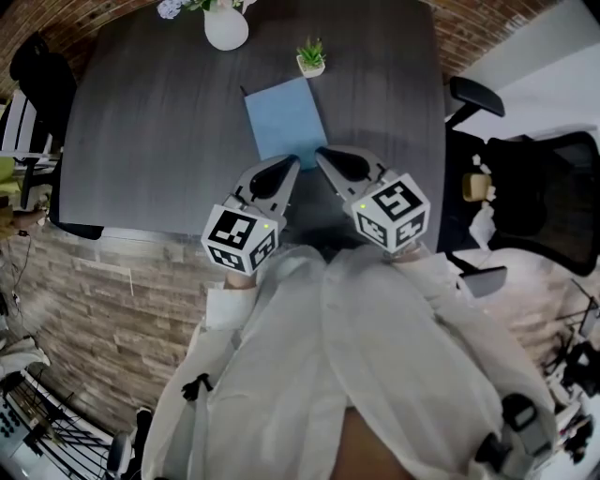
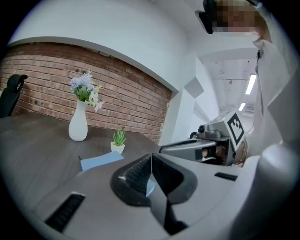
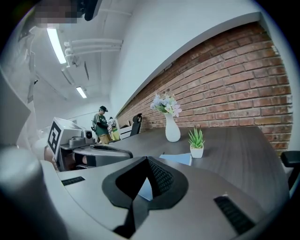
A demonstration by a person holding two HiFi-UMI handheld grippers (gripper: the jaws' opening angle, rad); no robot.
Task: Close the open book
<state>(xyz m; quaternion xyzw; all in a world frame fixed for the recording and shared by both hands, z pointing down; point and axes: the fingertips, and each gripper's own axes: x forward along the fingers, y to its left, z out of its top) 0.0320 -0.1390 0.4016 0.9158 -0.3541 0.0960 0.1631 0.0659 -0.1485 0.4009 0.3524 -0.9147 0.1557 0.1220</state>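
Observation:
A thin blue book [image 1: 286, 120] lies flat with its cover down on the dark wooden table [image 1: 150, 141]; it also shows in the left gripper view [image 2: 99, 161] and the right gripper view [image 3: 178, 158]. Both grippers hover side by side just above the book's near end. My left gripper [image 1: 289, 166] has its jaws pressed together with nothing between them, as its own view shows [image 2: 151, 157]. My right gripper [image 1: 325, 157] is likewise shut and empty [image 3: 146, 160]. Their tips almost meet over the book's near edge.
A white vase of flowers [image 1: 226, 26] and a small potted plant [image 1: 311, 58] stand beyond the book. Black office chairs sit at the table's left [image 1: 37, 75] and right [image 1: 544, 187]. A person [image 3: 101, 124] stands far off down the room.

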